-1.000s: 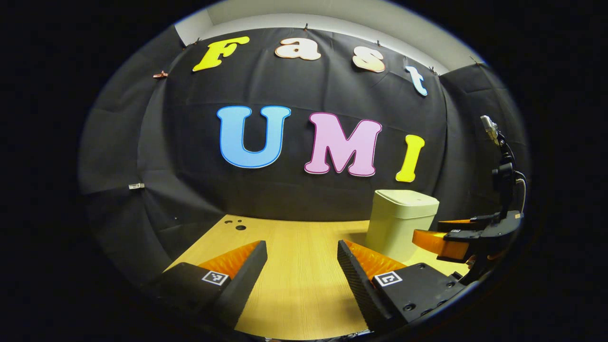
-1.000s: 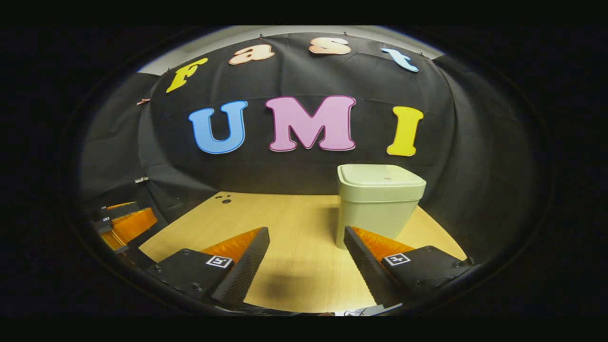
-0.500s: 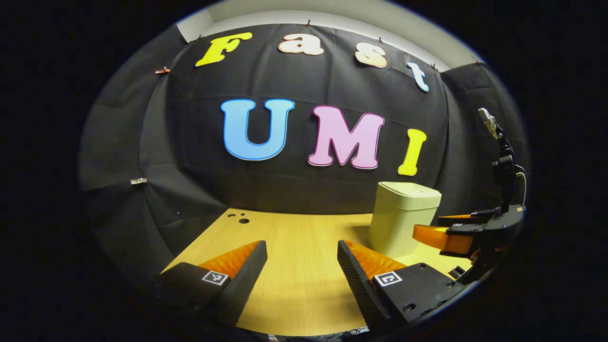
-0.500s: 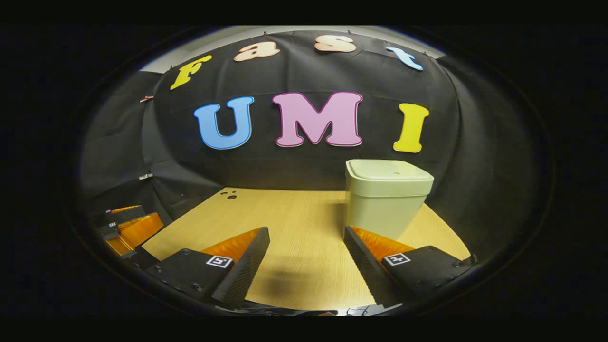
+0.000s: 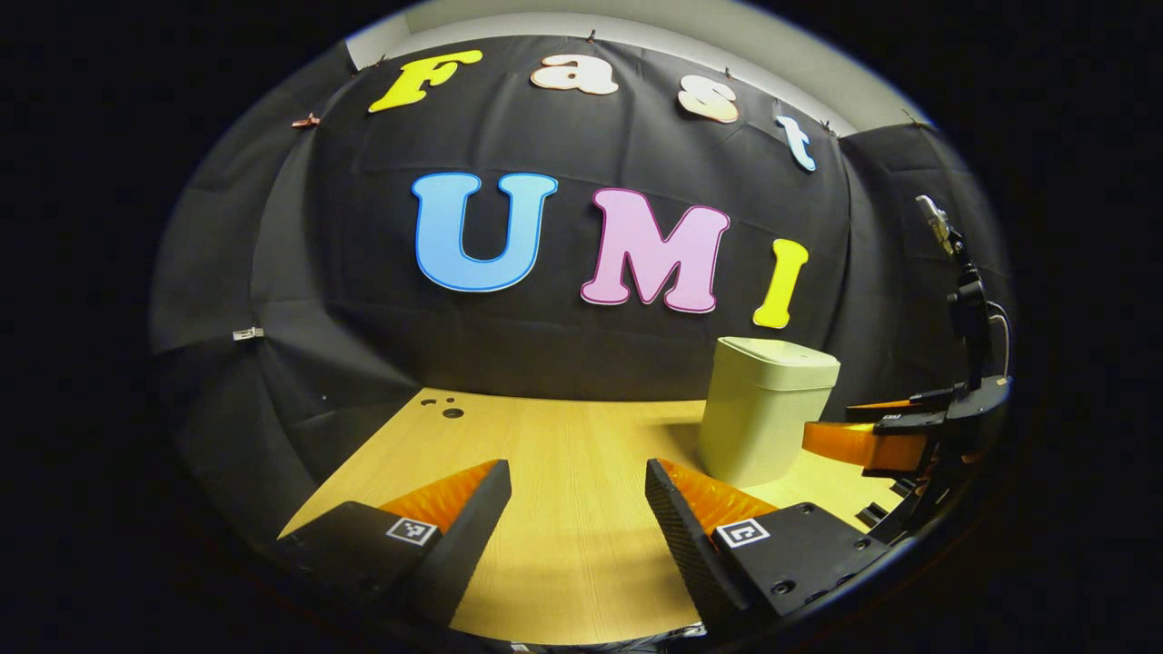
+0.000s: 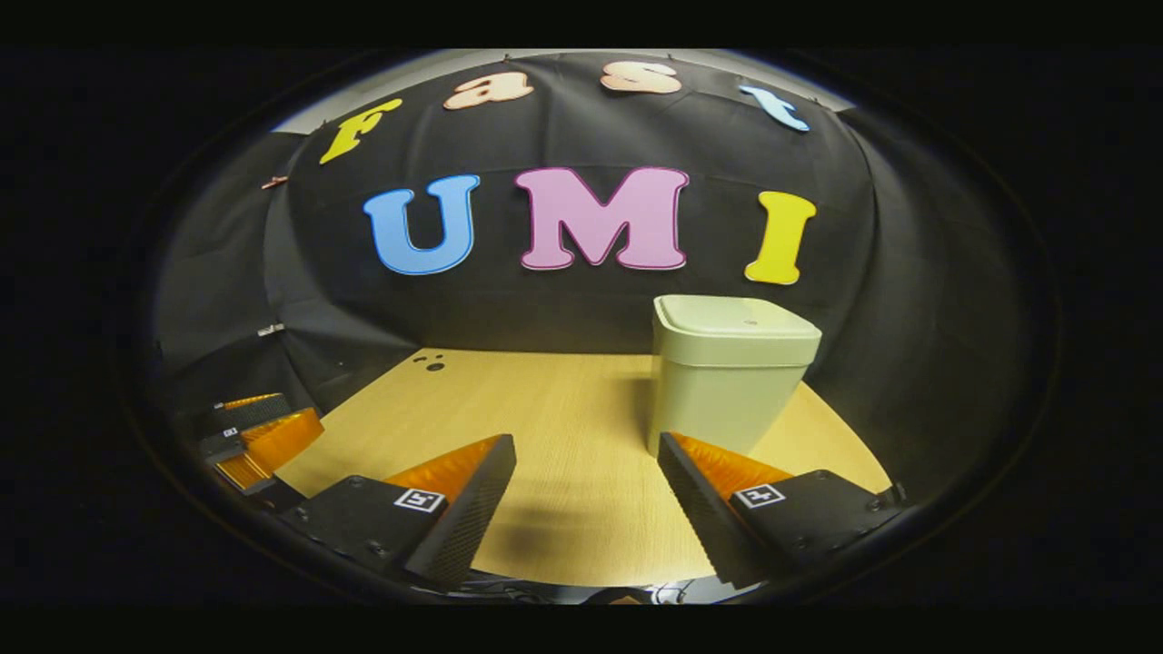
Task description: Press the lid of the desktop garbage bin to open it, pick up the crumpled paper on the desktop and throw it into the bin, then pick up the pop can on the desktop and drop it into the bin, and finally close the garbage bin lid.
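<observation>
In the left gripper view, the left claw (image 5: 578, 509) hangs wide open above the wooden surface (image 5: 563, 454), its two fingers spread apart with nothing between them. From it, the bin (image 5: 768, 409) stands at about 1 o'clock, well apart from the fingertips, upright on the surface with its lid (image 5: 779, 350) closed. Just beyond the bin, at 3 o'clock in this view, the right claw (image 5: 854, 443) reaches in beside the bin's side; whether it touches cannot be told.

In the right gripper view, the right claw (image 6: 587, 481) is likewise wide open and empty over the surface (image 6: 545, 409). The bin (image 6: 727, 377) stands at about 1 o'clock from it, near and just past the tip of its right finger (image 6: 718, 472), lid (image 6: 736, 318) flat and shut. The left claw (image 6: 259, 436) lies at 9 o'clock, off the surface's edge. Far back at 11 o'clock, small dark holes (image 6: 432, 363) mark the surface.
</observation>
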Available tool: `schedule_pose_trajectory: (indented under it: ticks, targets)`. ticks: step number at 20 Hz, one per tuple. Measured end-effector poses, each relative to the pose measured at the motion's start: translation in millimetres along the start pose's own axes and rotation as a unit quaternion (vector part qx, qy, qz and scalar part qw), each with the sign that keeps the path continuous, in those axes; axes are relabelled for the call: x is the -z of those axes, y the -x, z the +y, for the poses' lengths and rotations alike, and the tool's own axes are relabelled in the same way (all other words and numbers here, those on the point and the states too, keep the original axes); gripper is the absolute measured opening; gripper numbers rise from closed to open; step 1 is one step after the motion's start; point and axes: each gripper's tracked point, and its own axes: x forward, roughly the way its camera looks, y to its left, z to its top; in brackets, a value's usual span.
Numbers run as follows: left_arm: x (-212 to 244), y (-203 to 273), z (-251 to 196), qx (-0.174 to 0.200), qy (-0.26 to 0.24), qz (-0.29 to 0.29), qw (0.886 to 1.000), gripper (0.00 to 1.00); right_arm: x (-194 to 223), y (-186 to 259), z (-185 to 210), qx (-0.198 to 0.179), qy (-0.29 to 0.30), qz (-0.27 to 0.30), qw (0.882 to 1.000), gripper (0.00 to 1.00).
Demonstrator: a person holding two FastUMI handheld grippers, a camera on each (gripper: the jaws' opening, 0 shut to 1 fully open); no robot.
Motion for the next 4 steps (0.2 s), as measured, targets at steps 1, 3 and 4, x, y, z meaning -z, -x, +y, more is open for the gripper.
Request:
schedule_pose_trajectory:
  ticks: [1,3,4]
  targets:
    - [0.5,-2.0,0.2,0.001,-0.001,0.001,1.000,0.96,0.9,-0.1,-1.9,0.002,0.001,0.001,1.000,0.99]
    - [2.6,-5.4,-0.3,0.000,-0.007,0.005,1.000,0.96,2.5,-2.0,-8.6,0.005,0.002,0.002,1.000,0.99]
    - [3.1,-6.5,-1.2,-0.001,-0.011,0.008,1.000,0.92,4.5,-2.5,-10.5,0.005,-0.002,0.003,1.000,0.99]
